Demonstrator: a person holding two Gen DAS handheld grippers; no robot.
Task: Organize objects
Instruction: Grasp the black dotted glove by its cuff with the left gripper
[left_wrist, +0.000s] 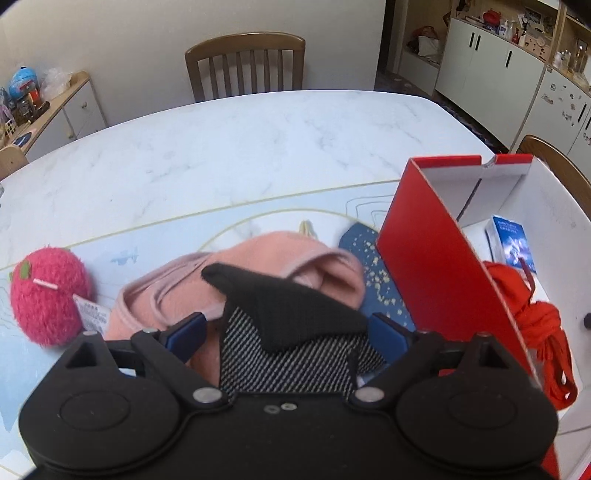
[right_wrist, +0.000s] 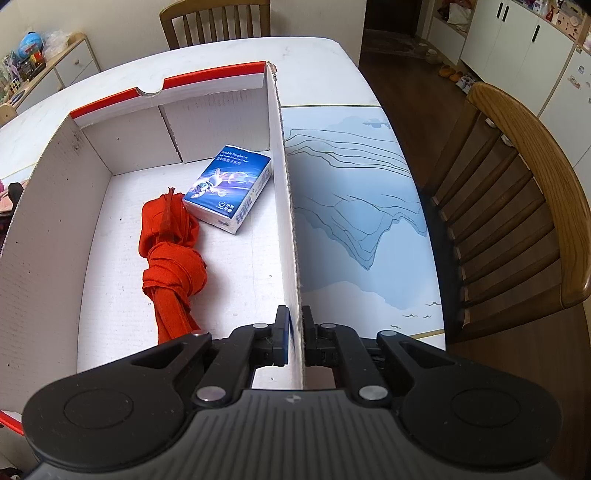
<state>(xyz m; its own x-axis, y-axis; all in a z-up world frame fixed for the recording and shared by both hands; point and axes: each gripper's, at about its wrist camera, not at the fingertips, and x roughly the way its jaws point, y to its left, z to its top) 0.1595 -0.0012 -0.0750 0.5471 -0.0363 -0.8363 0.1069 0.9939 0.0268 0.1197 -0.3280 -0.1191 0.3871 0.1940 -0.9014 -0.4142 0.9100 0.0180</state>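
Sock (left_wrist: 291, 317) sits clamped in your left gripper (left_wrist: 286, 330); lift it over the box (right_wrist: 291, 236) wall at three o'clock while your right gripper (right_wrist: 294, 332) pinches that wall steady.

A marble table (left_wrist: 258, 147) bears a mat (right_wrist: 351, 221) and box (right_wrist: 184, 99).

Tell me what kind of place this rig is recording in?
Most likely a home dining area, not a lab. A marble-look dining table with wooden chairs around it, a white cabinet run with household clutter on top, and slippers on the wood floor all point that way.
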